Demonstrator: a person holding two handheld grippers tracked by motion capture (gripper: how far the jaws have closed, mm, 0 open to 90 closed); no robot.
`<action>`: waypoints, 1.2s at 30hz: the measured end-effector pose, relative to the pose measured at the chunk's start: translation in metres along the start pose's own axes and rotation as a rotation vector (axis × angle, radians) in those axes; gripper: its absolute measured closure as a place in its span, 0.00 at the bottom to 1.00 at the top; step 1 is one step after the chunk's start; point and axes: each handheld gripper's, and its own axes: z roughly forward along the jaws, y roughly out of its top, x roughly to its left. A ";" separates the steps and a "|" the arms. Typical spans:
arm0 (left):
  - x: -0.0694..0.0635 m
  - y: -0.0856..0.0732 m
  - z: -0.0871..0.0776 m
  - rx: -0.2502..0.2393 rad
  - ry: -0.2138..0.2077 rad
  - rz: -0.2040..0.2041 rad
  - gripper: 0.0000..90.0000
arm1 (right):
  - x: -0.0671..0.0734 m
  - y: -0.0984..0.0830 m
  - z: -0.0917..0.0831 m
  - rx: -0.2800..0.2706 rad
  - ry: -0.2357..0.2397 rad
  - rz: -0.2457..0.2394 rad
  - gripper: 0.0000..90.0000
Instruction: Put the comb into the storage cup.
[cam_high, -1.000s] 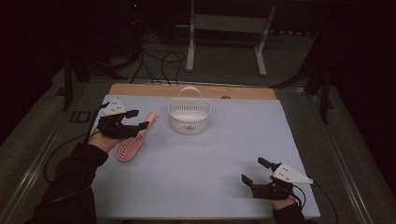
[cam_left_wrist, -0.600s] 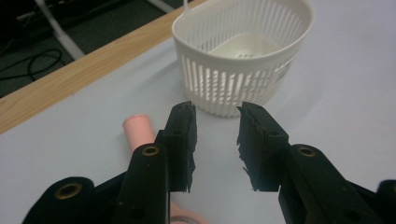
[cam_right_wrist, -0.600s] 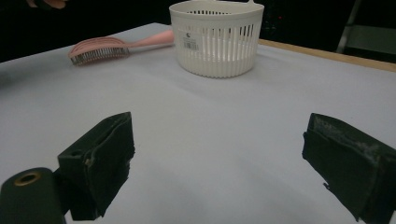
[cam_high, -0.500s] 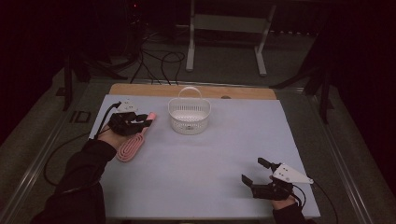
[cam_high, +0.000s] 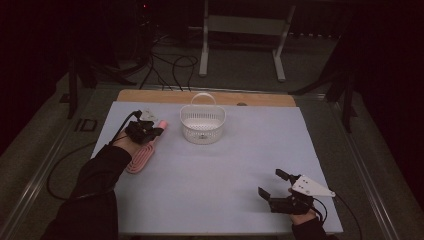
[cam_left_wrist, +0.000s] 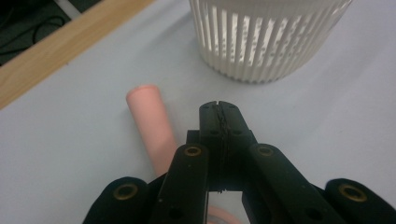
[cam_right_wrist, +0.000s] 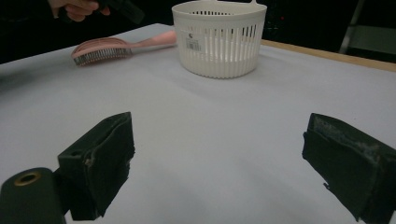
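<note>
Closing our left gripper (cam_left_wrist: 219, 106) just now, we brought its jaws fully together, and nothing is between them: the pink hairbrush (cam_high: 143, 152) lies flat on the surface, its handle (cam_left_wrist: 150, 126) just beside the shut jaws and not inside them. We judge that the grasp missed the handle, so the jaws must open again and come over it before the brush can be lifted, probably toward the white basket (cam_high: 202, 123) that stands near. Compared with one second ago, our left hand has moved along the brush toward the handle end and lower to the surface. Our right gripper (cam_high: 273, 188) rests at the near right of the surface as before, with its jaws wide and empty.
</note>
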 end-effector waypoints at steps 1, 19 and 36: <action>0.001 0.000 0.006 0.019 0.001 0.009 1.00 | 0.000 0.000 0.000 -0.001 0.000 -0.006 0.10; 0.012 -0.004 0.045 0.186 0.027 0.021 1.00 | -0.001 0.000 -0.001 -0.005 0.008 -0.003 0.10; 0.038 -0.024 0.036 0.222 0.092 -0.047 1.00 | 0.000 0.000 -0.001 -0.005 0.014 0.003 0.10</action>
